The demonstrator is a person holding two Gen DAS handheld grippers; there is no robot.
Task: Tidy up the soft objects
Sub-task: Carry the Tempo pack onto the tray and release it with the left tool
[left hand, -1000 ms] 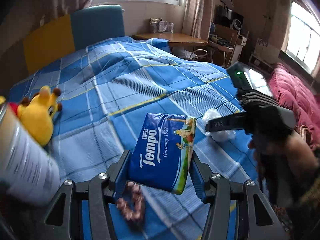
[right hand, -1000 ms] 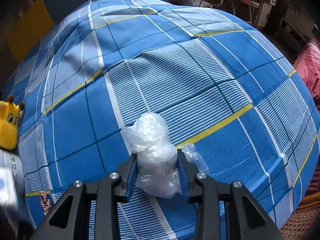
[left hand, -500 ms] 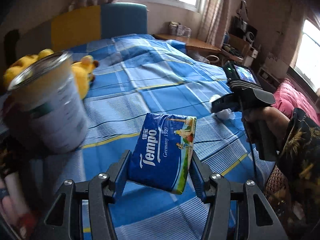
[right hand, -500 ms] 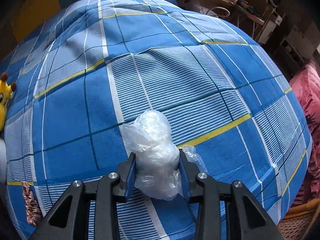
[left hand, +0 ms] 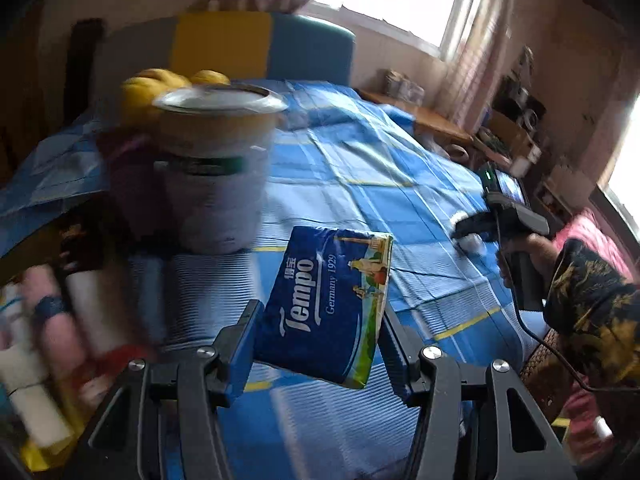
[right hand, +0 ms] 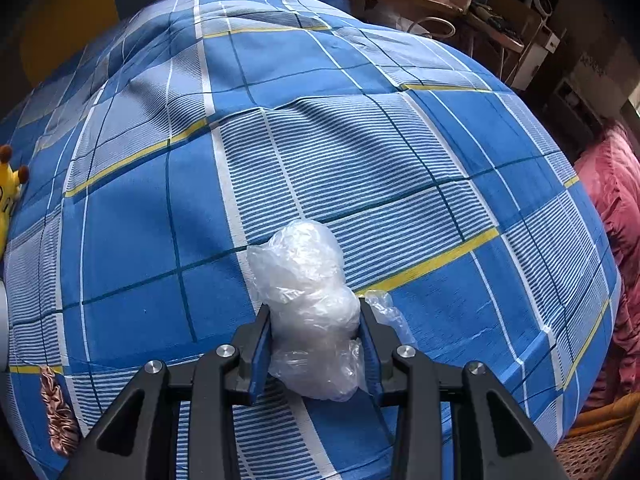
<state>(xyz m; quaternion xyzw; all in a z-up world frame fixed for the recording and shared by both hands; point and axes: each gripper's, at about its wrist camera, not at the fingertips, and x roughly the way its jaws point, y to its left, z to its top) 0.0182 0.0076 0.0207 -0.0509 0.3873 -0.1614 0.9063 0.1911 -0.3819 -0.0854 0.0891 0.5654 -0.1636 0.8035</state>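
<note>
While your left gripper [left hand: 316,340] hangs above the checked bedspread [left hand: 360,184], its two fingers are clamped on one blue Tempo tissue pack [left hand: 326,304], soft and flat, tilted with its top corner leaning right of the fingers. Just ahead and left of those fingers stands one round tin [left hand: 218,168], pale with a shiny rim, blurred. Behind it peeks a yellow plush toy [left hand: 168,80]. Off to the left of the fingers lie several pale tubes or rolls [left hand: 48,344], too smeared to count. Far right of the fingers you can see your right hand [left hand: 532,248] with its sleeve [left hand: 592,312].

Your right gripper [right hand: 316,332] points down at the bed, both fingers pressing one crinkled clear plastic bag [right hand: 308,300], bunched into a lumpy ball that bulges out past the fingertips. Left of those fingers, low down, lies one coppery scrunchie [right hand: 58,412] on the cloth.
</note>
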